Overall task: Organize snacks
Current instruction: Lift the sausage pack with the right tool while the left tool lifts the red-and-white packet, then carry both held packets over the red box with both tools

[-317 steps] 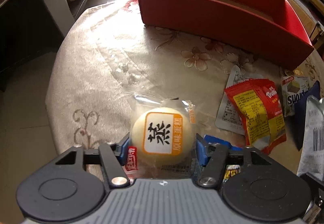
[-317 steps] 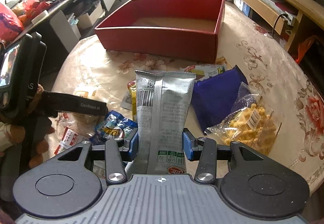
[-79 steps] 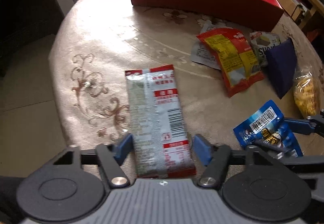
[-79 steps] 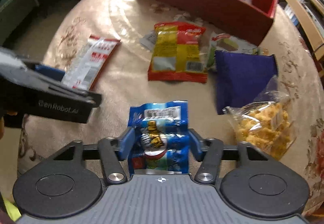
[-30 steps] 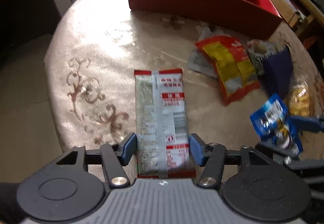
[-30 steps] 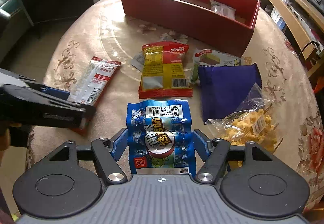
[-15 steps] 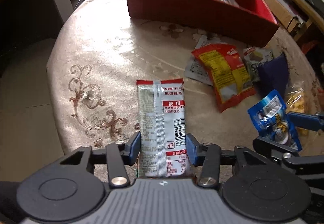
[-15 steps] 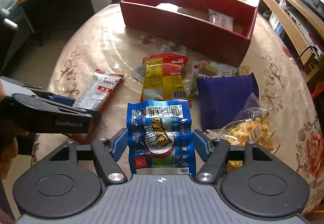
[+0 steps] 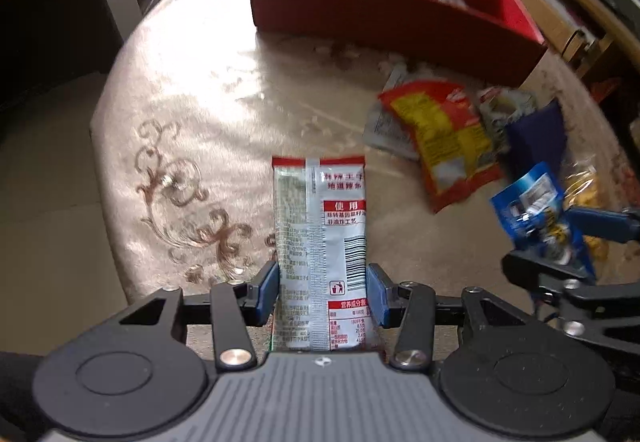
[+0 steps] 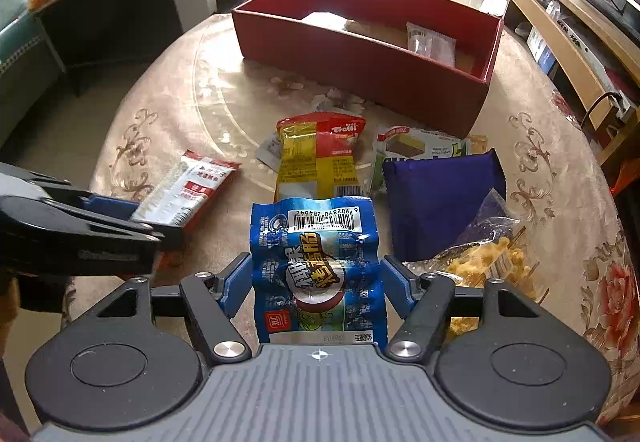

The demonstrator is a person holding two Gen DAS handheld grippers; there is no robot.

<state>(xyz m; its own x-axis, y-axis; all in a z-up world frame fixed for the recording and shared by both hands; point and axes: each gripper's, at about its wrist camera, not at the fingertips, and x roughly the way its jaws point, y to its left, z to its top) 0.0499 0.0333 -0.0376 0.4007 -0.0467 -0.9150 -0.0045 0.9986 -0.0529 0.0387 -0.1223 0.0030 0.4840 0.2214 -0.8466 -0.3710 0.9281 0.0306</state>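
My left gripper [image 9: 322,292] is shut on the near end of a long silver-and-red snack packet [image 9: 320,226], which stretches away over the table. In the right wrist view that packet [image 10: 192,186] slants off the left gripper [image 10: 132,216] at the left edge. My right gripper [image 10: 318,282] is shut on a blue sausage packet [image 10: 316,266], held above the cloth; the left wrist view shows it [image 9: 536,214] at the far right. The red box [image 10: 360,62] stands at the back of the table with a few packets [image 10: 430,42] inside.
On the patterned tablecloth [image 10: 168,110] between me and the box lie a yellow-and-red bag [image 10: 316,158], a green-and-white wafer packet [image 10: 412,150], a purple pouch [image 10: 440,194] and a clear bag of yellow snacks [image 10: 480,262]. The round table drops off at the left.
The left jaws have closed in on the silver-and-red packet and now pinch its sides. The right gripper keeps its hold on the blue packet and has hardly moved.
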